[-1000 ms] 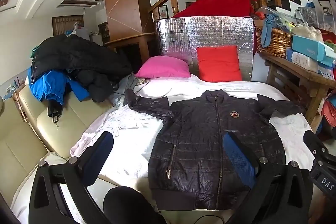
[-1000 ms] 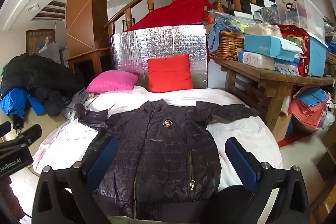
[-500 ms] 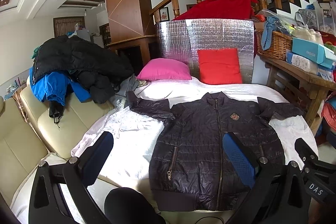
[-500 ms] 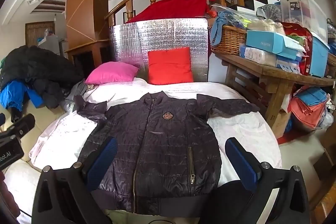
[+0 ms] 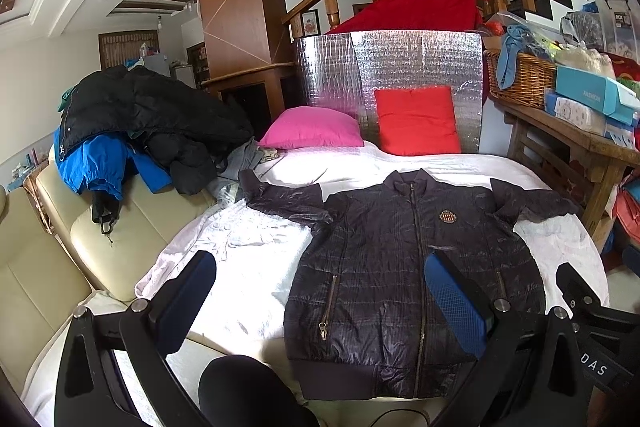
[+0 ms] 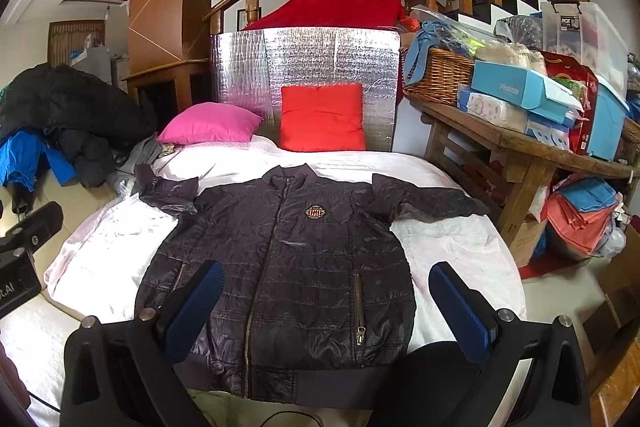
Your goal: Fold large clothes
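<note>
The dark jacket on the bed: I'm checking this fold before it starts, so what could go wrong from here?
The jacket looks shiny and quilted, so the open left gripper or open right gripper may slip, or pinch the white sheet with it. Its left sleeve lies crumpled near the clothes pile; folded as is, it may bunch. The right sleeve reaches the bed edge and could slide off.

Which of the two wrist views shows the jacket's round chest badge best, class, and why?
The right wrist view: the chest badge sits near the picture's centre with no gripper finger close to it. In the left wrist view the badge is also visible on the jacket, but further off-centre and smaller, so its detail is harder to read.
</note>
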A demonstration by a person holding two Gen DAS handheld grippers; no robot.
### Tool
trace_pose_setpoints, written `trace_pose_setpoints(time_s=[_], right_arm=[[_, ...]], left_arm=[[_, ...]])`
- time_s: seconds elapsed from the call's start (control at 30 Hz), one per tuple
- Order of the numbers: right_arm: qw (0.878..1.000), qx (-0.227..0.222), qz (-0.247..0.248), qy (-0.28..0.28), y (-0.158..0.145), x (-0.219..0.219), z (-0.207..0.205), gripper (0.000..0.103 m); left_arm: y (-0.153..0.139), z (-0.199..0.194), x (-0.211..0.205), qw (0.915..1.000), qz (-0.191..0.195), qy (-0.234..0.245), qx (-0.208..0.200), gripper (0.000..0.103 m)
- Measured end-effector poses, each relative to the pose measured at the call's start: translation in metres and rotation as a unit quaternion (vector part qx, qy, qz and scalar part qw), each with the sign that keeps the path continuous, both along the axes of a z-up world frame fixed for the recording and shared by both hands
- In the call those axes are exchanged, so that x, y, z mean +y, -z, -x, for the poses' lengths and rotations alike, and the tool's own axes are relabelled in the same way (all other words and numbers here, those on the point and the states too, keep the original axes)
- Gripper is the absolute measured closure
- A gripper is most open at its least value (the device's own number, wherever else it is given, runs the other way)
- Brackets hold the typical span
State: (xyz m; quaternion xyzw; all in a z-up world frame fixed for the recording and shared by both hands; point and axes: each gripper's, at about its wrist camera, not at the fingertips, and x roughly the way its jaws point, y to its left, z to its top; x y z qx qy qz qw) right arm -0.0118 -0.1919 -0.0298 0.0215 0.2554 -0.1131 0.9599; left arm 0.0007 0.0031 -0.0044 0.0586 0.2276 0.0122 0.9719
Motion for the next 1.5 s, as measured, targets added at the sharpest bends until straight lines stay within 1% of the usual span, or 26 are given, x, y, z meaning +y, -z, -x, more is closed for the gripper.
trace_pose_setpoints(time_s=[0.3,1.5], right_arm=[[1.0,0.003,-0.003,0.002,0.0,-0.002,-0.001,0.0],[1.0,0.01,-0.006,0.002,0.009,-0.002,-0.003,0.0]], left_arm=[[0.002,0.001,-0.003,1.0,-0.006,0.002,0.0,0.0],[0.019,-0.011,-0.001,0.9996,-0.012,0.0,0.024,0.0]])
